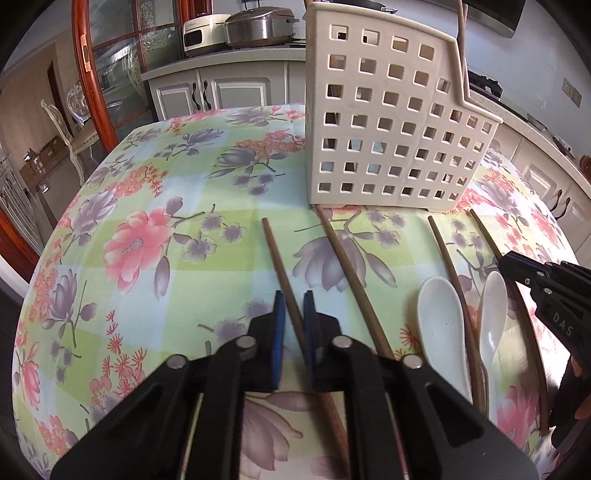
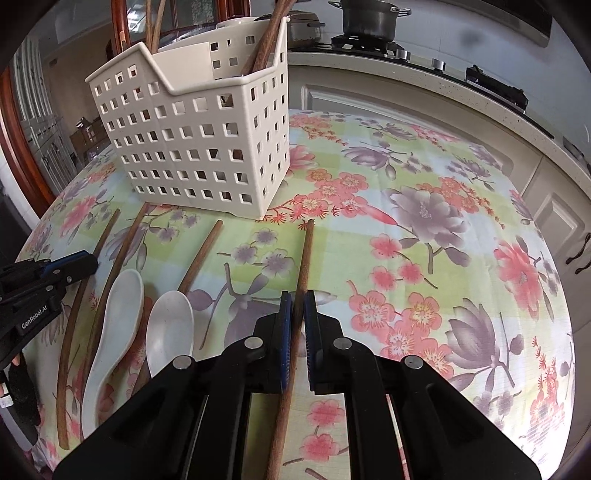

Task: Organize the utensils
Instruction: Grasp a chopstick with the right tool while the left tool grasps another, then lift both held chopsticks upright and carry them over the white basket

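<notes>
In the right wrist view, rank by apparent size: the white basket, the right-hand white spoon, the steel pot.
1. white basket
2. white spoon, though nearness enlarges it
3. steel pot, far off, so true size unsure

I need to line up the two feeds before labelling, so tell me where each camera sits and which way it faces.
Left wrist: on the left gripper, angled down at the table; its fingers pinch the leftmost chopstick; right gripper at the right edge.
Right wrist: on the right gripper, angled down; its fingers pinch the rightmost chopstick; left gripper at the left edge.
Shared: utensil basket, two white spoons, floral tablecloth.
</notes>
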The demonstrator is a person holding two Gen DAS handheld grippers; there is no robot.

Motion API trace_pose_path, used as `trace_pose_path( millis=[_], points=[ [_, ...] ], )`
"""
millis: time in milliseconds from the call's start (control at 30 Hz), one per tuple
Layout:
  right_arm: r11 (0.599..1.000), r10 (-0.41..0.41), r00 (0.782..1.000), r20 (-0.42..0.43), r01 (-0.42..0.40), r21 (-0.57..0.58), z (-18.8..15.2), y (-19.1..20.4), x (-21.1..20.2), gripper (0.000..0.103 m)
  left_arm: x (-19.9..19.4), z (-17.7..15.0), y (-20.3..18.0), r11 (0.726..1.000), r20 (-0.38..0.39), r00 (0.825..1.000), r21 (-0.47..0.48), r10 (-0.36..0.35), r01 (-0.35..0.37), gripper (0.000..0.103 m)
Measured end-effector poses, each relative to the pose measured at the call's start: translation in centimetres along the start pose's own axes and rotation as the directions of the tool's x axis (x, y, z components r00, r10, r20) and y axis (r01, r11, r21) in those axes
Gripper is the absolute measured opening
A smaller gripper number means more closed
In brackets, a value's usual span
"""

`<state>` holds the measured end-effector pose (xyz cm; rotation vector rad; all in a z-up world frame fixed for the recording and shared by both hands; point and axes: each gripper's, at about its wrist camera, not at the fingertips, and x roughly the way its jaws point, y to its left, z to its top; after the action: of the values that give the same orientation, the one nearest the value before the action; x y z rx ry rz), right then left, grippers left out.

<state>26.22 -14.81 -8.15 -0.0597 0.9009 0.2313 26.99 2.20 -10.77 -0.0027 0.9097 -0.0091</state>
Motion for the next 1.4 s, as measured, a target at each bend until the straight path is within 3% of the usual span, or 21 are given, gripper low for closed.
trace_pose_path(
  millis=[267, 533, 1000, 1400],
  points=[
    [0.999, 0.007, 1.0, 0.016, -0.008, 0.051, -0.3, -0.6, -0.4, 0.007, -0.6, -0.4, 1.0, 0.998, 0.023, 0.999, -0.043, -0.038, 0.039, 0.006],
    [0.996, 0.047, 0.992, 0.121, -0.056, 0.073, -0.2, -0.7, -3.4, 0.007, -3.9, -0.2, 1.3, 0.998, 0.107, 0.994, -0.05, -0.038, 0.043, 0.006],
    [0.995, 0.065, 0.962, 0.264, -0.081, 0.051, -0.1, 0.2, -9.4, 0.007, -8.7, -0.4, 1.2, 0.997, 0.224, 0.974, -0.052, -0.046, 0.059, 0.006],
    [0.996, 0.069, 0.938, 0.338, -0.082, 0.026, -0.2, 0.8, -13.0, 0.007, -12.9, -0.7, 1.2, 0.996, 0.311, 0.949, -0.051, -0.048, 0.067, 0.006]
  ],
)
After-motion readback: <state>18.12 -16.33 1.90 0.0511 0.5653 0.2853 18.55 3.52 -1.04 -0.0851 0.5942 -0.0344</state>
